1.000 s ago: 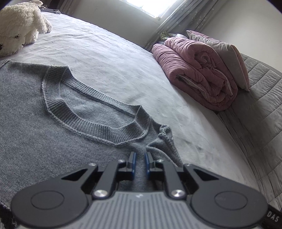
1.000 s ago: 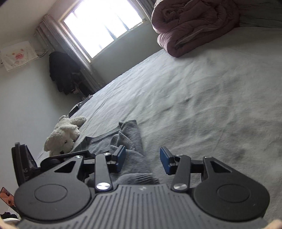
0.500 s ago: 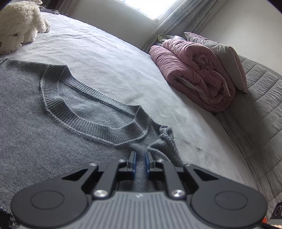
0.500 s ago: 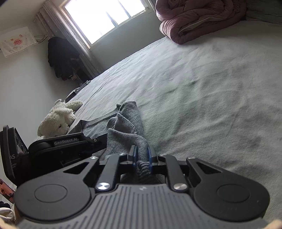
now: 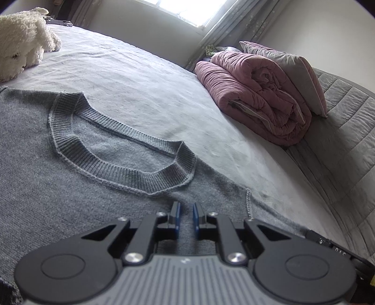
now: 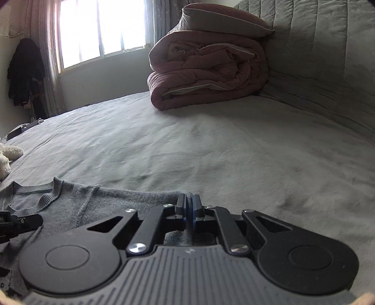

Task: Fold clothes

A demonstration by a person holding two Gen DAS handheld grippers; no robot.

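Sweater (image 5: 70, 187) shoulder pinched in my left tongs (image 5: 185, 217), sleeve edge clamped in the right tongs (image 6: 188, 208), stretching it flat for folding.

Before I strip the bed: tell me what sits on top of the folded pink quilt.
A grey pillow lies on the pink quilt, leaning against the quilted headboard. Whether anything is tucked between or behind them cannot be seen; they cover it.

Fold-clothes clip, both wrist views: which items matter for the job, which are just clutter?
Job:
- grey sweater, flat on the bed
- left tongs, nipping the sweater
- right tongs, shut on the sweater's edge

Lying about:
- pink duvet, rolled
- pillow
- white plush toy
- dark clothes by the window
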